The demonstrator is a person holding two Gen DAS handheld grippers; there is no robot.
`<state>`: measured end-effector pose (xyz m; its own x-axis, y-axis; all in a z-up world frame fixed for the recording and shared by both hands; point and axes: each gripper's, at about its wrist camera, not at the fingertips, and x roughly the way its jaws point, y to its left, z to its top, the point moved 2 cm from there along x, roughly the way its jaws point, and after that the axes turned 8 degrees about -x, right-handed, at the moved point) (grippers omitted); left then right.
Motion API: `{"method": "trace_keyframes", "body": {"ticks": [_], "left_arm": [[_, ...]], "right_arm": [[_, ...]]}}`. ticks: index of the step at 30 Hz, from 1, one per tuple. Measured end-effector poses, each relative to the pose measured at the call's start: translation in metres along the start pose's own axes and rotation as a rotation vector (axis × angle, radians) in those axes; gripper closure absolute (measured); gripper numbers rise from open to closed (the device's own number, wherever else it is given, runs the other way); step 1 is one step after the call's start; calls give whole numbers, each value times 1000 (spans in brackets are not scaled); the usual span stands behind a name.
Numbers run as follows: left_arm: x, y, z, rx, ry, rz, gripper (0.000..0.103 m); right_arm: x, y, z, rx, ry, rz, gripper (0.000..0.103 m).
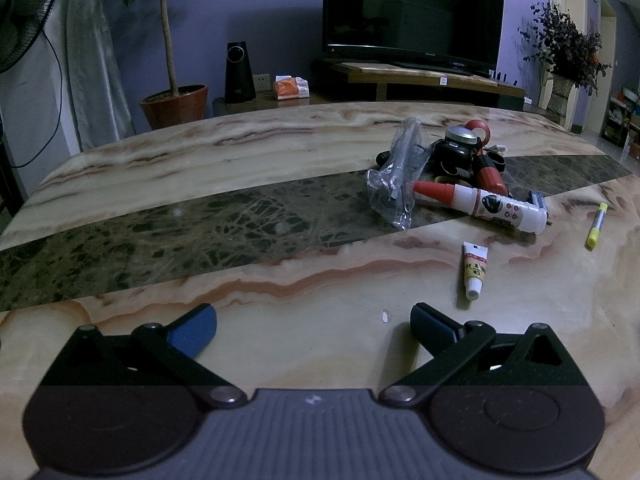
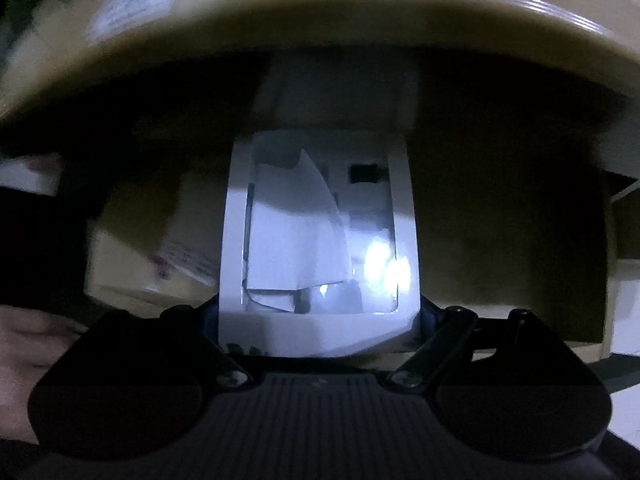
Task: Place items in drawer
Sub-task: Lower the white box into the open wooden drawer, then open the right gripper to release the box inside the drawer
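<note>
My left gripper [image 1: 313, 314] hovers open over the marble table [image 1: 200, 160] with nothing between its fingers. To its far right lies a pile of items: a crumpled clear plastic bag [image 1: 394, 176], a white glue bottle with a red nozzle [image 1: 484, 206], a small tube [image 1: 474, 270], a yellow marker [image 1: 597, 225], a black jar with a metal lid [image 1: 460, 146] and a red tape roll [image 1: 480, 128]. My right gripper [image 2: 319, 320] points steeply down into a dark space below the table's pale edge [image 2: 320, 20]. It is shut on a white box with a clear window [image 2: 320, 220].
In the right wrist view a brown carton with a label [image 2: 132, 264] stands left of the held box, and brown walls [image 2: 500, 240] close in on the right. A hand [image 2: 28, 344] shows at the left edge. Beyond the table are a TV [image 1: 412, 8] and a potted plant [image 1: 174, 104].
</note>
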<state>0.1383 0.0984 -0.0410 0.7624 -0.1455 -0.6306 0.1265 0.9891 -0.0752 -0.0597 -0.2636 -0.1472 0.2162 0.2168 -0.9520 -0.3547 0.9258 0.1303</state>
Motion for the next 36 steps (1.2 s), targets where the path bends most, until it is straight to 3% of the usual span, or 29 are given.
{"method": "trace_keyframes", "body": {"ticks": [9,12,20,24,31,36], "left_arm": [[0,0,0,0,0,0,0],[0,0,0,0,0,0,0],[0,0,0,0,0,0,0],[0,0,0,0,0,0,0],[0,0,0,0,0,0,0],[0,0,0,0,0,0,0]], "right_arm": [[39,-1,4,16,70,-147,16],[51,-12,8,66,117,-124,16],[44,-22,7,153,94,-90,15],[62,-18,13,191,114,-56,14],[65,-23,12,170,105,-73,13],[39,-3,13,98,73,-20,13]]}}
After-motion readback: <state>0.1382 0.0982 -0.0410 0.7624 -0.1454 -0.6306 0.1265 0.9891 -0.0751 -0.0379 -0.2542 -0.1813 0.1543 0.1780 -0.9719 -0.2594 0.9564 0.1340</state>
